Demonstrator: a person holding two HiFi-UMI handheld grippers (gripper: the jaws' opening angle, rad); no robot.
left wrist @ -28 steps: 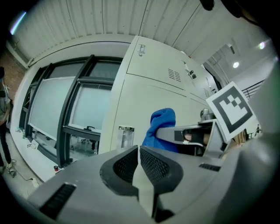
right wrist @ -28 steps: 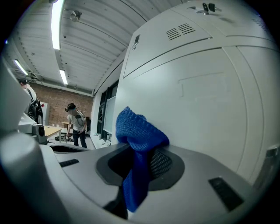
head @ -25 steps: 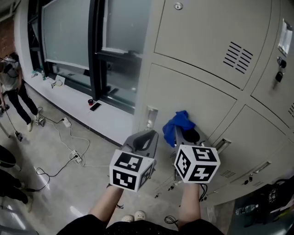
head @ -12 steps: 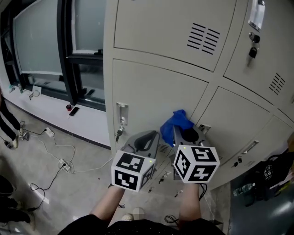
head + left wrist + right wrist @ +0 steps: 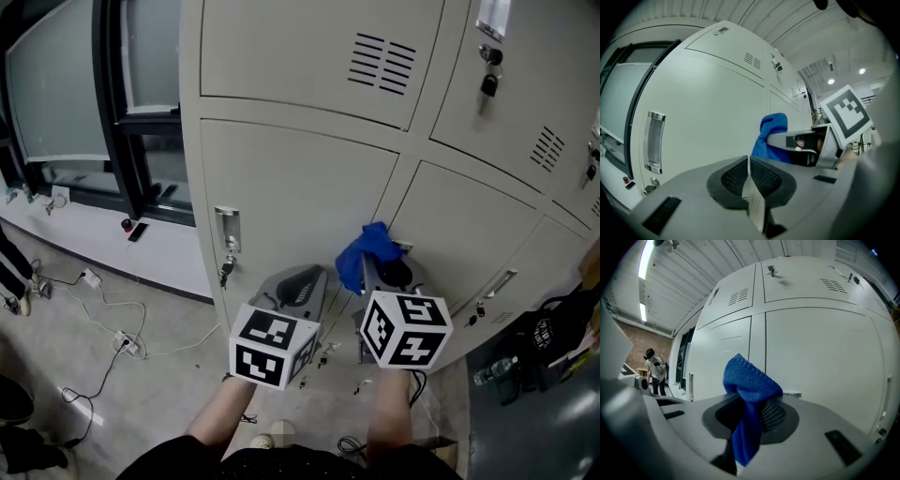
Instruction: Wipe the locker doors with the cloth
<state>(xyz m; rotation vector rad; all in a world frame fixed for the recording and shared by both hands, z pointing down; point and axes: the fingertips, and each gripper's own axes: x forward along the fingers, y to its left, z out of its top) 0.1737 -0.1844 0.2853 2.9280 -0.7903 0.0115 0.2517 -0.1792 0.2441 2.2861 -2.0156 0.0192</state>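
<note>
Grey locker doors [image 5: 300, 178] fill the view ahead, beside a dark-framed window [image 5: 56, 84]. My right gripper [image 5: 751, 411] is clamped on the blue cloth [image 5: 749, 380], which bunches above the jaws, near a door; contact I cannot tell. My left gripper [image 5: 749, 174] has its jaws together on nothing. To wipe well, I judge I should press the bunch flat on the panel and sweep overlapping strokes, steering round the handle [image 5: 226, 230].

No readable text shows on the locker doors [image 5: 300, 187] or elsewhere.
</note>
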